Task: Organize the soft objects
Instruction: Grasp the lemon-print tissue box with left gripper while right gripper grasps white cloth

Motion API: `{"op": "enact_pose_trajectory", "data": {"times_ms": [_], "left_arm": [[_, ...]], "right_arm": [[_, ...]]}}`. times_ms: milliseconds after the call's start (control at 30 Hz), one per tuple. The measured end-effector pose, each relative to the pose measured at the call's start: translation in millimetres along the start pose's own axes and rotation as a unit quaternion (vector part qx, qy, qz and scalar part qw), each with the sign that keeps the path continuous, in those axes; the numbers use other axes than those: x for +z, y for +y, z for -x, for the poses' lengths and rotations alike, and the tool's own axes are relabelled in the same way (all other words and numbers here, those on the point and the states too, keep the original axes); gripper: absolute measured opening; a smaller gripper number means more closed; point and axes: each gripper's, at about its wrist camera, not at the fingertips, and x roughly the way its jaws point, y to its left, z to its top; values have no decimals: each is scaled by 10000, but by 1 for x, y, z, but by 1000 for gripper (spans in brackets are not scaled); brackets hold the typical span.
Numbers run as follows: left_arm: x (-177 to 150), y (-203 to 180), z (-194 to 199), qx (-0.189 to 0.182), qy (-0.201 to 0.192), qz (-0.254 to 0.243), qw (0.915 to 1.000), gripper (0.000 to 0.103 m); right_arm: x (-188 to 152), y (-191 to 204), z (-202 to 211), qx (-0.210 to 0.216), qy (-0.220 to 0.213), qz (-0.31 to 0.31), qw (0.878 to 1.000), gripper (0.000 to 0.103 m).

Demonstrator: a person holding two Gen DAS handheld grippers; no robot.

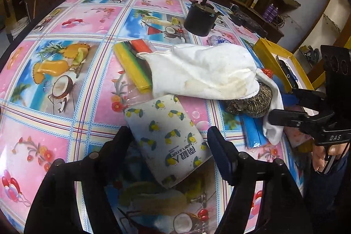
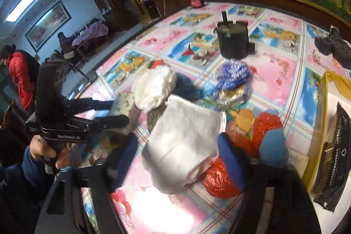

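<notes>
The table (image 1: 65, 63), under a pink and blue fruit-print cloth, fills both views; its bare stretch runs across the left and upper left of the left wrist frame, while the centre and right are crowded.

A white towel (image 1: 201, 71) lies mid-frame there, draped over a yellow-edged striped cloth (image 1: 131, 65) and a speckled knit piece (image 1: 250, 102). Below it a lemon-print pack (image 1: 169, 137) sits between the widely spread fingers of the left gripper (image 1: 170, 146); whether they touch it I cannot tell. A black pot (image 1: 200, 20) stands in the upper centre.

The right gripper (image 2: 177, 159), low in its own frame, also stands wide, with a fold of towel between the fingers; contact is blurred. Only this view shows the red plastic bag (image 2: 221, 181) at lower centre, the blue-and-white wrapped bundle (image 2: 233, 78) mid-frame, and a yellow box (image 2: 322, 124) at the right edge.
</notes>
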Motion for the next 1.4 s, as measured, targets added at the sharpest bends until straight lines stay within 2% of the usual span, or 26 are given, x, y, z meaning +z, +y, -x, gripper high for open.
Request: {"op": "enact_pose_trajectory", "data": {"times_ms": [100, 167, 367, 567, 633, 800, 1000, 1067, 1200, 1267, 1400], "left_arm": [[-1, -7, -3, 147, -88, -82, 9998, 79], [-3, -9, -2, 173, -198, -159, 9995, 59], [-2, -13, 11, -125, -399, -140, 9990, 57], [0, -30, 21, -477, -518, -183, 9973, 57], [0, -32, 20, -500, -503, -200, 9973, 57], [2, -41, 24, -564, -554, -243, 9966, 57], [11, -68, 33, -677, -699, -493, 9940, 57], [15, -79, 34, -739, -717, -574, 9930, 57], [26, -112, 34, -888, -771, -841, 9895, 57], [30, -128, 33, -979, -804, -969, 9872, 57], [37, -160, 29, -1189, -815, -1206, 9822, 57]], "right_arm": [[-3, 4, -10, 44, 150, -21, 9999, 27], [0, 6, -5, 55, 52, -13, 10000, 19], [1, -15, 30, 187, -686, -372, 9968, 19], [-6, -36, 64, 175, -1500, -803, 9853, 19], [-10, -41, 68, 195, -1571, -879, 9835, 19], [-15, -44, 59, 40, -1438, -1082, 9837, 19], [-11, -42, 63, 52, -1448, -1083, 9835, 19], [-7, -42, 63, -90, -1481, -1056, 9833, 19], [-8, -43, 77, -706, -1573, -946, 9805, 19], [-9, -44, 87, -1197, -1663, -937, 9743, 19], [-14, -56, 110, -1808, -1839, -1130, 9595, 19]]}}
